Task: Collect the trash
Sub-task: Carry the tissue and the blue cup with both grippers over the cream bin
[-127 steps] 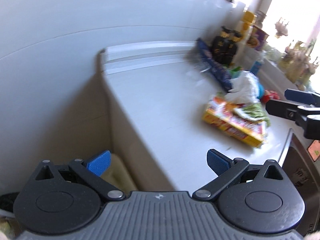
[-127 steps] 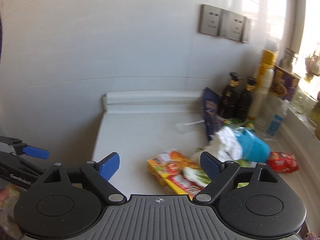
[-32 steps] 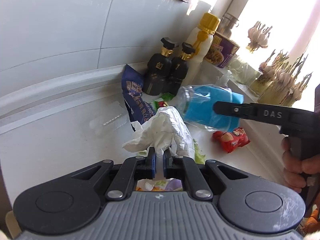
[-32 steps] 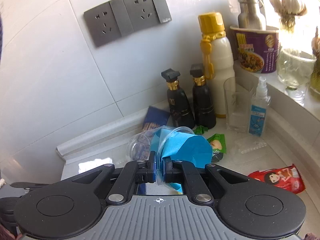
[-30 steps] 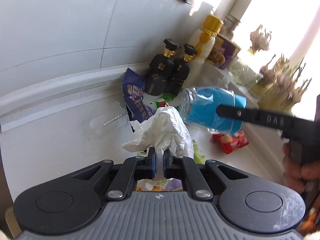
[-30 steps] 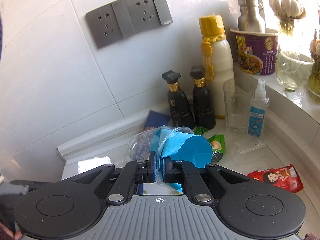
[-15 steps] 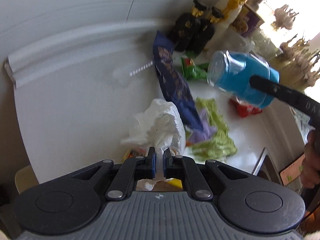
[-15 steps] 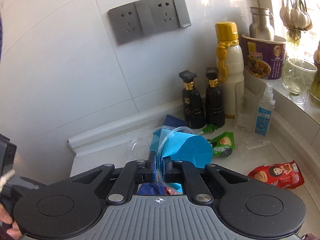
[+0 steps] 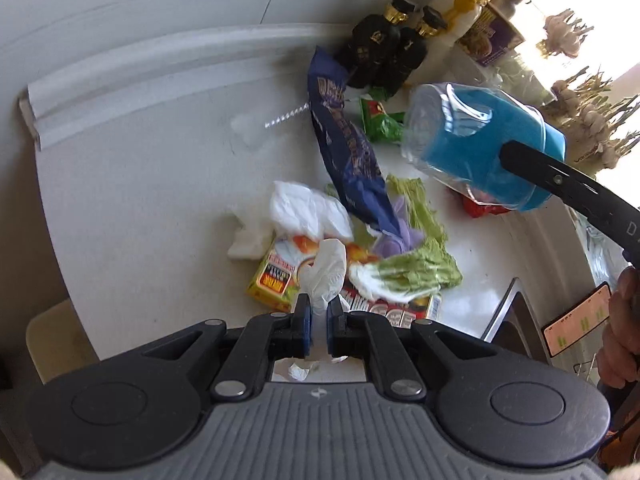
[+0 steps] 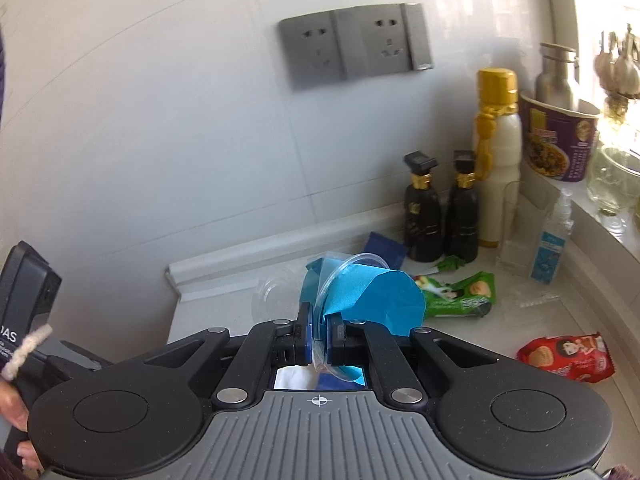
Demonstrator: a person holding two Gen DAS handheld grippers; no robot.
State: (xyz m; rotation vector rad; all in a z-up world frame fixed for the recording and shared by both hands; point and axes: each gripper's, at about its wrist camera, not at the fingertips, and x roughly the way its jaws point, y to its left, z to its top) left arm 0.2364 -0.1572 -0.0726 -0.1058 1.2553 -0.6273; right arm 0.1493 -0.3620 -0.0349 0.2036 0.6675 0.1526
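Observation:
My left gripper (image 9: 318, 314) is shut on a crumpled white tissue (image 9: 326, 272) and holds it above a trash pile on the white counter (image 9: 160, 184). The pile holds a yellow snack box (image 9: 276, 280), a dark blue snack bag (image 9: 348, 148), green wrappers (image 9: 416, 268) and another white tissue (image 9: 304, 210). My right gripper (image 10: 319, 338) is shut on the rim of a clear plastic cup with blue paper inside (image 10: 360, 294), held in the air. The cup also shows in the left wrist view (image 9: 476, 140).
Two black bottles (image 10: 440, 208), a white bottle with a yellow cap (image 10: 496, 152), a spray bottle (image 10: 552, 240) and a purple noodle cup (image 10: 560, 140) stand by the wall. A red snack packet (image 10: 568, 356) and a green packet (image 10: 460, 296) lie on the counter. A sink edge (image 9: 504, 312) lies at right.
My left gripper has lifted back and tilted down with the tissue, so the pile shows below it. My right gripper has pulled back a little with the cup.

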